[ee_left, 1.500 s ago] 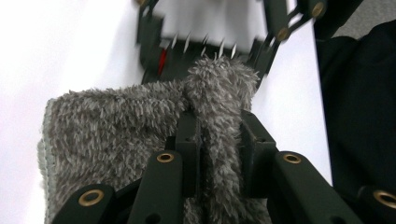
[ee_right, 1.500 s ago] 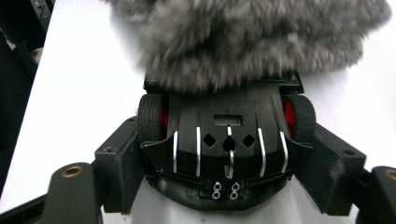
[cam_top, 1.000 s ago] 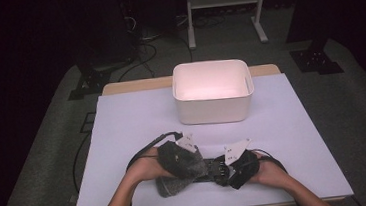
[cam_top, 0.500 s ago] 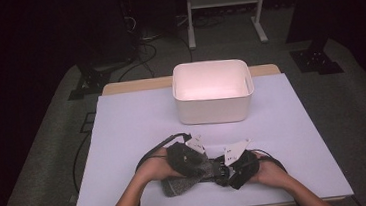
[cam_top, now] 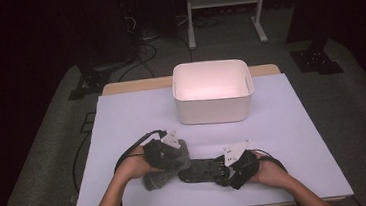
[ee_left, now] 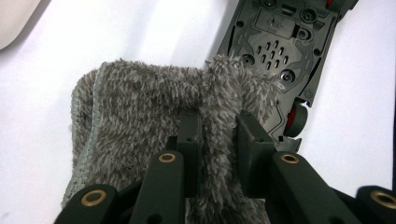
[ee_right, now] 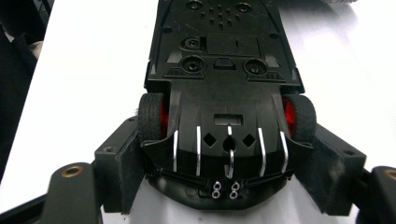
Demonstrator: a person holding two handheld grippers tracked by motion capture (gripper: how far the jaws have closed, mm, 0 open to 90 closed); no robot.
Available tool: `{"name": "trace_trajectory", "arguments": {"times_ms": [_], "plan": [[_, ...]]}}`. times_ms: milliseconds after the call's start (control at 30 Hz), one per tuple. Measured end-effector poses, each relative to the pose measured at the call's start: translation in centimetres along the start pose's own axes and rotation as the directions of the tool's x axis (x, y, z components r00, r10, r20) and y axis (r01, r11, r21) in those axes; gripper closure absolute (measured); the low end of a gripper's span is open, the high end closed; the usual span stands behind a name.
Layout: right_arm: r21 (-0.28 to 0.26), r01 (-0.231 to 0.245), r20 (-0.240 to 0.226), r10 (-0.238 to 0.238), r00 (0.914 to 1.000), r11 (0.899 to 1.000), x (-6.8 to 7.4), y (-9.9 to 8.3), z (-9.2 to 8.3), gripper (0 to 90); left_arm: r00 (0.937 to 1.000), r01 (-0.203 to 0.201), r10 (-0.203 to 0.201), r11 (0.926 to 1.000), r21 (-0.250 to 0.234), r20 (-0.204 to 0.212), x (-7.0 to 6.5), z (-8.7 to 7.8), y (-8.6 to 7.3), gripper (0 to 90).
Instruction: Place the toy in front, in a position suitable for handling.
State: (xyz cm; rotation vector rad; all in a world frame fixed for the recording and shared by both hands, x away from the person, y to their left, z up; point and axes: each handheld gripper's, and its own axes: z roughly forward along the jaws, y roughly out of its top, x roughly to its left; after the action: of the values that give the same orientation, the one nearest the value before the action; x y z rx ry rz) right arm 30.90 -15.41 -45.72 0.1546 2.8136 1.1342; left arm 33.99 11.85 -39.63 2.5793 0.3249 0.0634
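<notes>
- Both grippers are working low at the near edge of the table, the left gripper (cam_top: 167, 152) over a grey fluffy cloth (cam_top: 164, 167) and the right gripper (cam_top: 227, 172) at one end of a black toy car (cam_top: 202, 169).
- Left jaws have just been closing, and in the left gripper view they are pinching a raised fold of the cloth (ee_left: 154, 116) tightly between them.
- Right jaws are standing wide and clamping the toy car (ee_right: 219, 88) by its sides, just behind the rear wheels with red hubs.
- Lying upside down on the white table cover (cam_top: 294, 138), the car is showing its screwed underside with a speaker grille, and its far end is touching the cloth.
- Beyond the car, well apart from it, a white plastic bin (cam_top: 213, 93) is sitting toward the far side of the table.
- Bare forearms are coming in from the near edge, one to each gripper.
</notes>
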Motion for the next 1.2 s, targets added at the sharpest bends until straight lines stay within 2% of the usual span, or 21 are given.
{"name": "trace_trajectory", "arguments": {"times_ms": [133,267,400,500,567,667,767,933,1067,1167,1200], "plan": [[0.002,-0.005,-0.002,0.005,1.0000,1.000,0.0,0.0,0.0,23.2,0.9998,-0.011,0.011,0.9996,-0.026,0.018,-0.2,0.6,0.9,74.1],[-0.001,-0.005,-0.002,0.005,1.0000,1.000,0.0,0.0,0.0,23.3,0.9979,-0.042,0.044,0.9981,-0.046,0.047,-0.6,1.7,3.0,74.1],[-0.004,-0.004,-0.002,0.004,1.0000,1.000,0.0,0.0,0.0,23.3,0.9920,-0.101,0.105,0.9929,-0.063,0.071,-1.4,2.9,5.5,74.1],[-0.005,-0.002,-0.001,0.002,1.0000,1.000,0.0,-0.1,0.0,23.3,0.9889,-0.134,0.136,0.9906,-0.026,0.060,-1.8,3.8,6.4,74.0],[-0.006,-0.009,-0.004,0.009,1.0000,1.000,0.0,-0.1,0.0,23.2,0.9901,-0.125,0.127,0.9916,-0.031,0.060,-1.7,3.7,6.2,74.0],[-0.008,0.002,0.003,-0.002,1.0000,1.000,0.1,-0.1,0.0,23.3,0.9926,-0.112,0.113,0.9936,-0.014,0.045,-1.3,3.1,5.2,74.0],[-0.007,0.007,0.004,-0.007,1.0000,1.000,0.1,-0.1,0.0,23.3,0.9964,-0.079,0.079,0.9968,-0.012,0.029,-1.0,2.1,3.2,74.0],[-0.004,0.019,0.003,-0.019,0.9998,1.000,0.0,-0.1,0.0,23.2,0.9997,-0.020,0.020,0.9992,-0.035,0.016,-0.5,0.5,-0.2,74.0],[-0.005,0.014,0.000,-0.014,0.9999,1.000,-0.1,-0.1,0.0,23.3,1.0000,0.005,-0.004,0.9991,-0.043,0.007,-0.2,0.1,-1.0,74.0],[-0.002,0.018,0.003,-0.018,0.9998,1.000,0.0,0.0,0.0,23.3,0.9999,0.001,-0.001,0.9994,-0.034,0.011,0.0,0.2,-0.9,73.9],[-0.002,0.018,0.004,-0.018,0.9998,1.000,0.0,0.0,0.0,23.3,0.9999,0.003,-0.003,0.9990,-0.045,0.011,0.1,0.4,-0.4,73.9]]}}
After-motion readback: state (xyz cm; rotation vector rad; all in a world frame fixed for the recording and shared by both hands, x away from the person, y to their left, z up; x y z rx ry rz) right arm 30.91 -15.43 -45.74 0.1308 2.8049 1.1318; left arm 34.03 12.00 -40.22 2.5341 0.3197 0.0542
